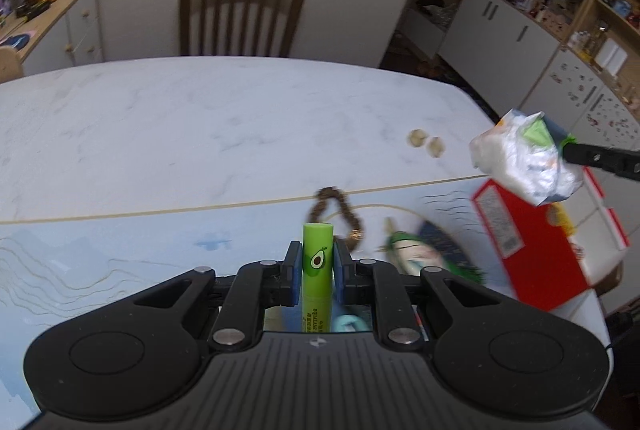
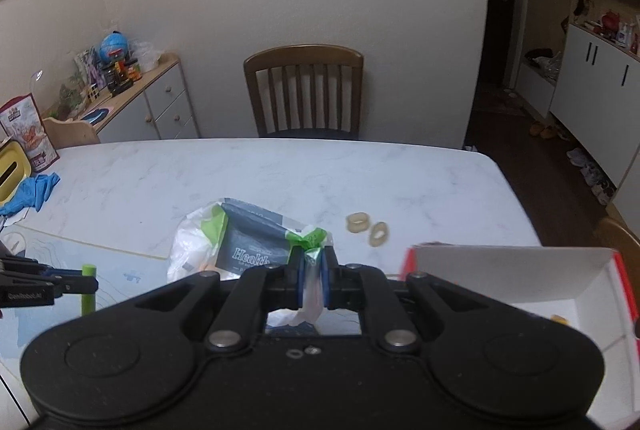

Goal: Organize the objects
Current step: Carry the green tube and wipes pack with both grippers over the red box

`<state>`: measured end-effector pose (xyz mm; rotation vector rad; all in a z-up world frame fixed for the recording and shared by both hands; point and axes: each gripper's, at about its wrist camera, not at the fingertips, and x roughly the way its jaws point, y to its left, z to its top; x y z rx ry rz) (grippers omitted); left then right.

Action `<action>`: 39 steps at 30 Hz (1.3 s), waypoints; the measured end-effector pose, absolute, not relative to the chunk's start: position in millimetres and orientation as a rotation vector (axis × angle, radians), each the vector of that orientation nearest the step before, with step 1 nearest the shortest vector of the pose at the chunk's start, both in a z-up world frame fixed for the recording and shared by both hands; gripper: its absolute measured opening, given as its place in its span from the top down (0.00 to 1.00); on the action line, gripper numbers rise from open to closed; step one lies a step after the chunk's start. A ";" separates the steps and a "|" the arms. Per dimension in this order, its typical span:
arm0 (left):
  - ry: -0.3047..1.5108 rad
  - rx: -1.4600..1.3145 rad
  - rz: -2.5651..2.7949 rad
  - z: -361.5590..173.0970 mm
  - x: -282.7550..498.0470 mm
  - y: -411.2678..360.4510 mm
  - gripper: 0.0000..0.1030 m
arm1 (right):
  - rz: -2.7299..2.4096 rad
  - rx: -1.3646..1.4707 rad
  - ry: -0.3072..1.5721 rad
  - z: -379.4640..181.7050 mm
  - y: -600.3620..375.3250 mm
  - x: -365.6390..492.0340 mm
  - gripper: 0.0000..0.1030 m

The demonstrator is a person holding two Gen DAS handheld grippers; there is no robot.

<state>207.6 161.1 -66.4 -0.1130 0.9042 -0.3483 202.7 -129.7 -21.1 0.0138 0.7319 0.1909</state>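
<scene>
We see two grippers, each clamped on one thing. The left gripper (image 1: 316,272) is closed narrow on one green tube (image 1: 317,262) with an avocado printed on it, held upright between the pads above the near mat (image 1: 120,250). The right gripper (image 2: 312,272) pinches the twisted neck of one plastic bag (image 2: 240,242) (dark label, green patches), which hangs in the air over the table (image 2: 240,170); from the left wrist it shows at the right, above the box (image 1: 536,242).

There is one open red box, white inside, at the right edge of the table. Two pale rings (image 2: 368,228) lie side by side on the bare marble, just beyond the box. One brown beaded bracelet (image 1: 336,214) lies on the mat beyond the tube. One wooden chair (image 2: 304,90) stands at the far side.
</scene>
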 end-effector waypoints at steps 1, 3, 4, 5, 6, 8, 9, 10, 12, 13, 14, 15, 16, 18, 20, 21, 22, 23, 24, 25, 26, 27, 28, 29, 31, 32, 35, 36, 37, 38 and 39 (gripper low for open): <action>0.903 -0.112 -0.358 -62.7 204.9 154.4 0.85 | 0.186 0.016 0.728 -19.8 -135.9 199.6 0.93; 0.902 -0.105 -0.378 -56.0 202.5 139.9 0.85 | 0.176 0.021 0.721 -17.2 -149.0 192.7 0.93; 0.901 -0.101 -0.387 -53.1 201.4 132.0 0.85 | 0.168 0.026 0.717 -16.0 -156.7 189.8 0.93; 0.902 -0.097 -0.396 -50.5 200.4 124.1 0.85 | 0.159 0.032 0.713 -14.7 -164.7 187.1 0.93; 0.904 -0.095 -0.407 -47.9 199.7 115.8 0.85 | 0.151 0.037 0.709 -13.6 -172.9 184.5 0.93; 0.910 -0.092 -0.436 -44.6 198.0 96.8 0.85 | 0.132 0.046 0.702 -11.7 -190.0 179.5 0.93; 0.913 -0.087 -0.452 -42.8 197.0 86.5 0.85 | 0.126 0.053 0.702 -11.1 -199.2 177.1 0.93; 0.916 -0.079 -0.466 -41.4 196.6 75.7 0.85 | 0.117 0.058 0.699 -10.8 -208.4 175.1 0.93; 0.921 -0.060 -0.490 -39.4 194.2 53.9 0.85 | 0.096 0.063 0.695 -10.7 -225.7 170.4 0.93; 0.920 -0.051 -0.504 -38.2 191.6 43.0 0.85 | 0.091 0.068 0.697 -11.1 -234.8 168.8 0.93; 0.920 -0.043 -0.517 -36.5 190.5 31.2 0.85 | 0.084 0.070 0.696 -11.5 -244.0 167.0 0.93; 0.919 -0.035 -0.529 -34.9 189.1 20.1 0.85 | 0.076 0.065 0.694 -11.8 -252.1 165.5 0.93; 0.919 -0.028 -0.541 -33.7 187.9 9.3 0.85 | 0.068 0.060 0.693 -12.6 -260.1 164.2 0.93; 0.918 -0.019 -0.562 -31.2 187.1 -12.1 0.85 | 0.052 0.063 0.694 -14.6 -276.3 162.3 0.93; 0.920 -0.013 -0.577 -29.5 188.1 -32.7 0.85 | 0.036 0.067 0.699 -18.4 -291.0 161.4 0.93; 0.919 -0.008 -0.582 -28.6 188.3 -43.4 0.85 | 0.028 0.073 0.704 -20.4 -298.8 161.3 0.93; 0.919 -0.005 -0.590 -27.8 188.8 -54.0 0.85 | 0.022 0.078 0.707 -22.2 -306.4 160.7 0.93; 0.919 -0.003 -0.595 -27.5 189.1 -64.1 0.85 | 0.017 0.080 0.709 -24.2 -313.0 160.6 0.93; 0.920 0.000 -0.602 -27.4 189.2 -73.8 0.85 | 0.013 0.082 0.710 -26.0 -319.6 160.6 0.93; 0.921 0.004 -0.610 -27.4 189.4 -83.6 0.85 | 0.008 0.085 0.712 -27.9 -326.0 160.9 0.93; 0.923 0.009 -0.617 -28.0 190.1 -94.2 0.85 | 0.003 0.086 0.715 -30.2 -332.0 161.0 0.93; 0.919 0.014 -0.622 -28.4 190.2 -104.5 0.84 | -0.002 0.085 0.717 -32.3 -337.9 161.6 0.93; 0.912 0.028 -0.625 -28.0 190.1 -114.8 0.85 | -0.008 0.084 0.720 -34.7 -343.4 162.4 0.93; 0.921 0.027 -0.635 -28.9 191.4 -123.9 0.85 | -0.010 0.085 0.723 -36.8 -350.8 162.4 0.93; 0.935 0.025 -0.641 -31.5 193.2 -141.2 0.85 | -0.015 0.080 0.729 -41.9 -359.2 165.1 0.93; 0.935 0.037 -0.645 -32.7 193.2 -150.1 0.85 | -0.016 0.074 0.732 -44.0 -363.8 166.1 0.93; 0.952 0.066 -0.663 -39.2 194.1 -174.6 0.85 | -0.013 0.063 0.740 -50.5 -374.8 169.8 0.93; 0.962 0.069 -0.664 -42.7 195.3 -181.8 0.85 | -0.011 0.059 0.743 -52.9 -377.4 171.6 0.93; 0.972 0.070 -0.665 -46.5 196.8 -188.2 0.85 | -0.009 0.054 0.745 -55.3 -379.3 173.7 0.93; 0.982 0.069 -0.665 -49.5 198.6 -195.4 0.85 | -0.008 0.049 0.745 -57.9 -380.2 176.4 0.93; 0.992 0.064 -0.665 -54.0 200.3 -200.8 0.85 | -0.007 0.042 0.744 -60.7 -381.2 178.9 0.93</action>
